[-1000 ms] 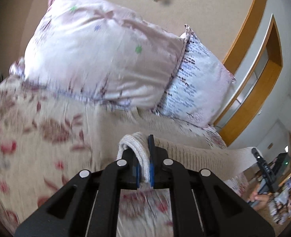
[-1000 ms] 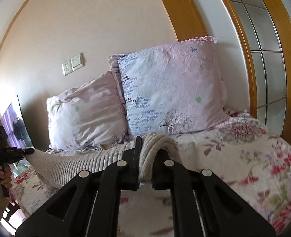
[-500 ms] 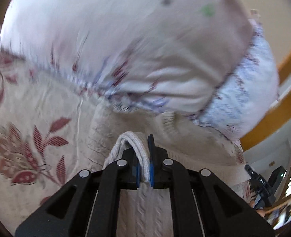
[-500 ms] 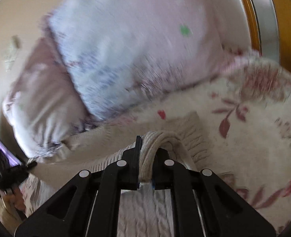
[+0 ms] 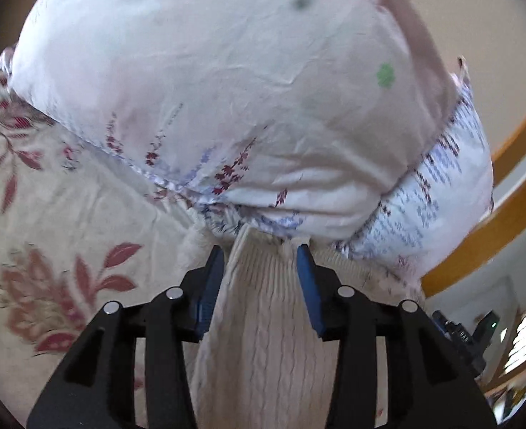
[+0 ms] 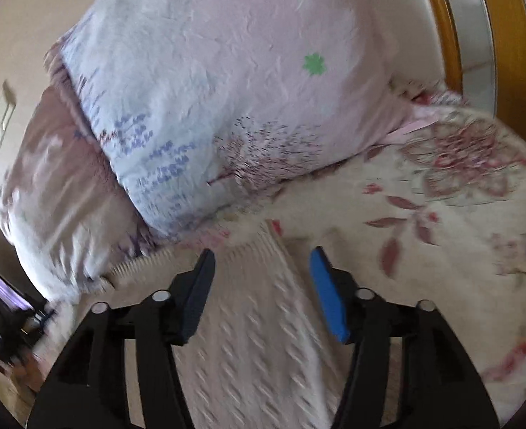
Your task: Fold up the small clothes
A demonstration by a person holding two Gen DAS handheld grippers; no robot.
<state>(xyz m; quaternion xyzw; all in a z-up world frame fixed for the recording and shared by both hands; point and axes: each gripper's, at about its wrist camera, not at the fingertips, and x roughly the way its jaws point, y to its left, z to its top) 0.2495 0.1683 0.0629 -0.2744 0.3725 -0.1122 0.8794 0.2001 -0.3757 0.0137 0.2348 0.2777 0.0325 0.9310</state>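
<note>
Jaws of left gripper (image 5: 260, 262) and right gripper (image 6: 262, 264) have just been opening, pads clear; cream knit sweater (image 5: 263, 325) lies released between them on the floral bedspread (image 6: 441, 214), edge against the pillows (image 5: 209, 89). Grippers best withdrawn straight back, unsnagged.

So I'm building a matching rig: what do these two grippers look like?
Both match. The left gripper and right gripper have matte black angular fingers with slot cut-outs, round silver screw heads on top, and blue pads lining the inner faces. No cables or markings show.
</note>
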